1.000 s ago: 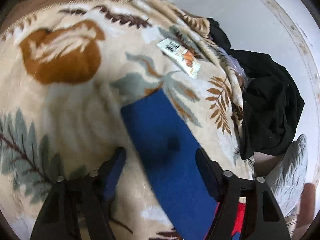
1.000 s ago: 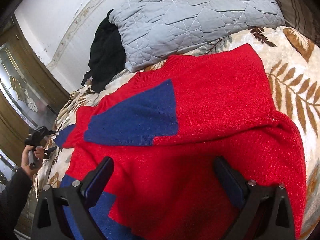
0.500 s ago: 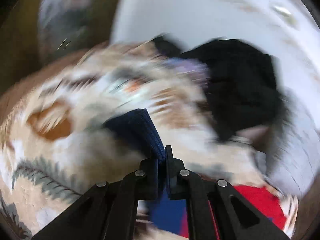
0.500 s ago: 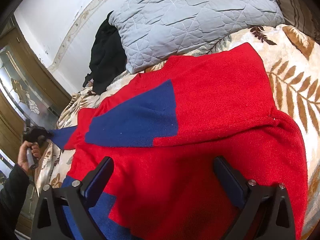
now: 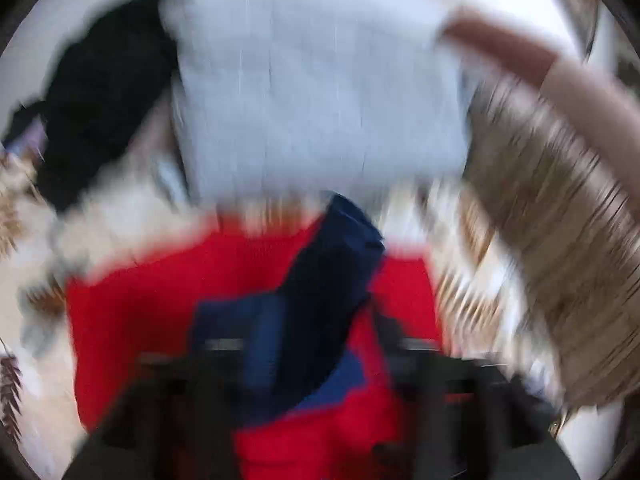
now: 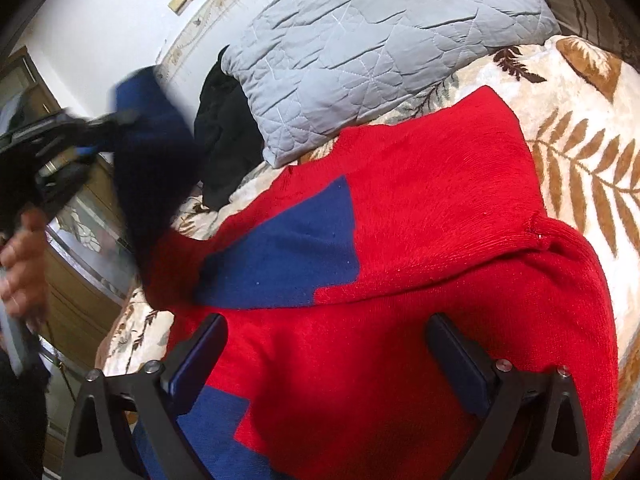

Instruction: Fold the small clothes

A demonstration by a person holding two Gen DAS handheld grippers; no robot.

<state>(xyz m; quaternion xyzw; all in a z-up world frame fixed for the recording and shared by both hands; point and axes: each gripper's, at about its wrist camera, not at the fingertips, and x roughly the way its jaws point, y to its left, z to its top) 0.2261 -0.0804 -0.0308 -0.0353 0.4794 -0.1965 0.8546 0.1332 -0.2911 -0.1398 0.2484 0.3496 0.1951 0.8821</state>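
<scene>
Currently, left wrist view: your left gripper is heavily blurred; a dark blue sleeve runs up from between its fingers, over the red sweater.
Right wrist view: your right gripper is spread wide, grasping nothing, above the sweater lying on the leaf-print blanket. The left gripper is clenched on the lifted sleeve.
Handling: soft, light knit that sags; judge the cuff the best hold.
Hidden: the sweater's hem is cut off.
</scene>
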